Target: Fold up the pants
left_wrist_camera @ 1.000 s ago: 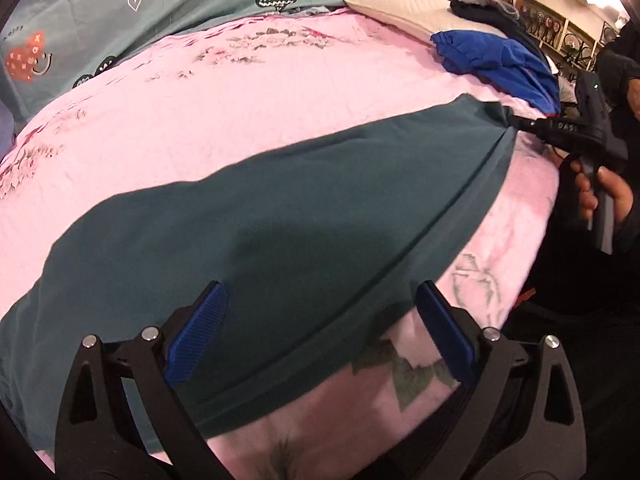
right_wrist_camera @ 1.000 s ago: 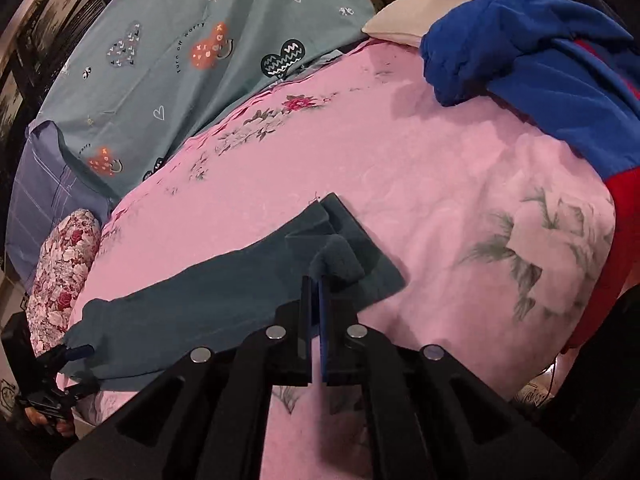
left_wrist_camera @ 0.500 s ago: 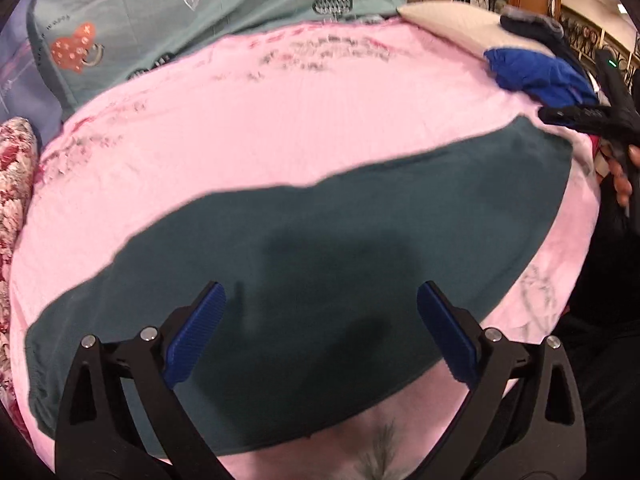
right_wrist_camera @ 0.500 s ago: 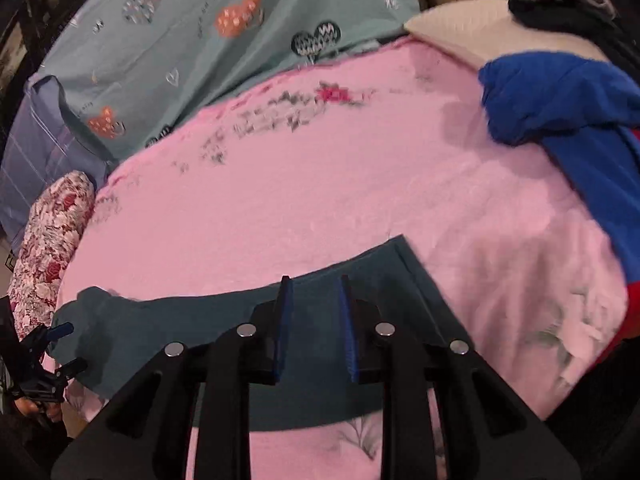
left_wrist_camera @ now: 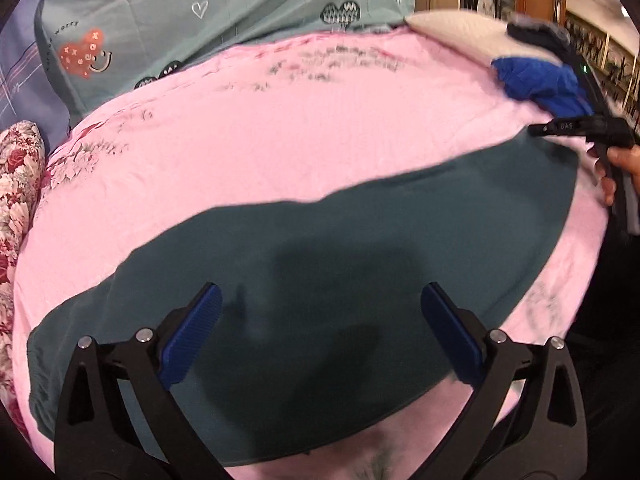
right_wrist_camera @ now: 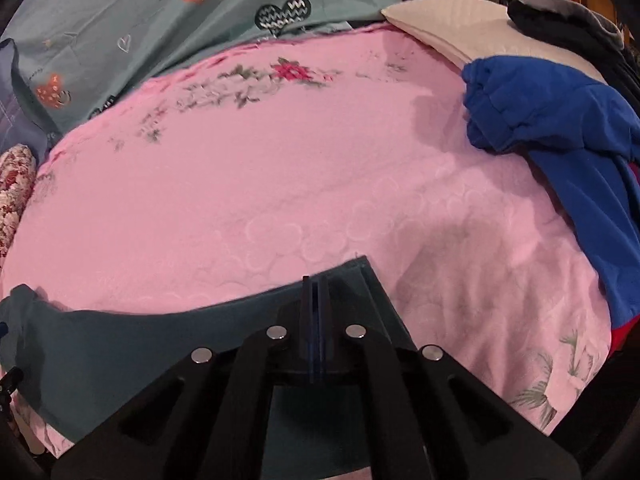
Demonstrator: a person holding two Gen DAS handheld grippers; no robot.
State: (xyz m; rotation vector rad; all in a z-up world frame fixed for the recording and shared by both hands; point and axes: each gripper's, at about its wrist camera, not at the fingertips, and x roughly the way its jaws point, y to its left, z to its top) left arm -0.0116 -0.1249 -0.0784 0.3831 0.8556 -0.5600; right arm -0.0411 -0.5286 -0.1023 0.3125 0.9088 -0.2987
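Dark teal pants [left_wrist_camera: 360, 248] lie flat in a long band across the pink bedspread [left_wrist_camera: 280, 132]. My left gripper [left_wrist_camera: 320, 332] is open and empty, hovering over the wide end of the pants. My right gripper [right_wrist_camera: 316, 292] is shut with nothing between its pads, just above the far end of the pants [right_wrist_camera: 160, 344], near their corner. It also shows in the left wrist view [left_wrist_camera: 576, 130], held by a hand at the right edge.
A blue garment [right_wrist_camera: 560, 120] and a cream pillow [right_wrist_camera: 460, 24] lie at the far right of the bed. A teal patterned quilt [left_wrist_camera: 200, 12] sits behind, and a floral pillow [left_wrist_camera: 16, 184] at the left. The bed's near edge drops off below.
The right gripper let go of the pants' end, opened, then shut empty and lifted. The pants now lie flat. The left gripper rose and pulled back a little, still open.
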